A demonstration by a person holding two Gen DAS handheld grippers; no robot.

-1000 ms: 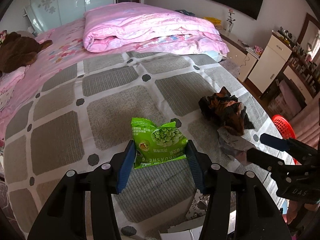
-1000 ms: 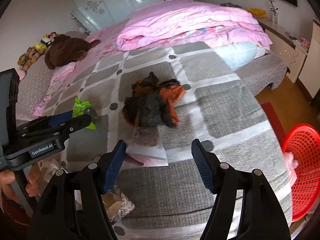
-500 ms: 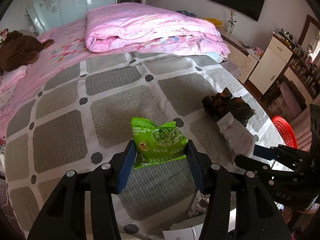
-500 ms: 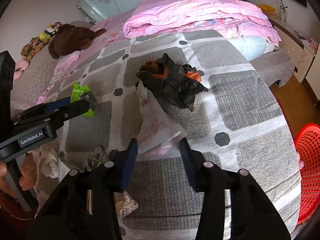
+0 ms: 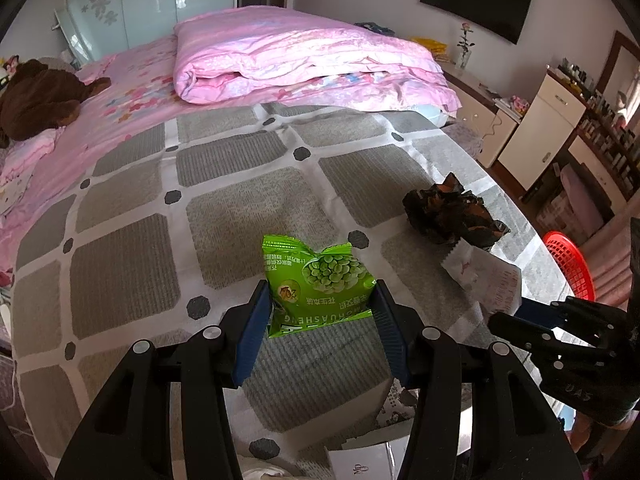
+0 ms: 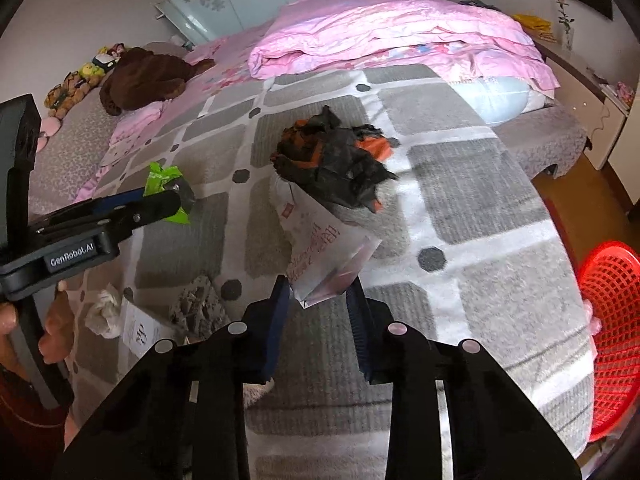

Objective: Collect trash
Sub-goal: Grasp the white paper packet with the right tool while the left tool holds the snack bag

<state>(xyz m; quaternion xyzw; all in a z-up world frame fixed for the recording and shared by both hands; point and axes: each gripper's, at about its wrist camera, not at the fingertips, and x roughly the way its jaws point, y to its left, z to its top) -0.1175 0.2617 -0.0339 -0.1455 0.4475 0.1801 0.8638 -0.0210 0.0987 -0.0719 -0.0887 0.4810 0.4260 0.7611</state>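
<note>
The grey checked blanket (image 5: 248,216) covered the bed. My left gripper (image 5: 320,316) pinched the pea bag (image 5: 316,284); my right gripper (image 6: 318,300) clamped the white wrapper (image 6: 320,252) by one corner, near the black wad (image 6: 332,156). I judged that thin hold might slip before reaching the red basket (image 6: 612,320).

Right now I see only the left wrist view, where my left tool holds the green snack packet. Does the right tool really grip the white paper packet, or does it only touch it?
Observer: It grips it. In the right wrist view the right tool is shut on the near corner of the white paper packet.
Operator: Is there more trash that I cannot see well?
Observer: Yes. A crumpled tissue lies low on the left, close to the hand that carries your left tool with the green snack packet. Your view shows at most a sliver of it.
</note>
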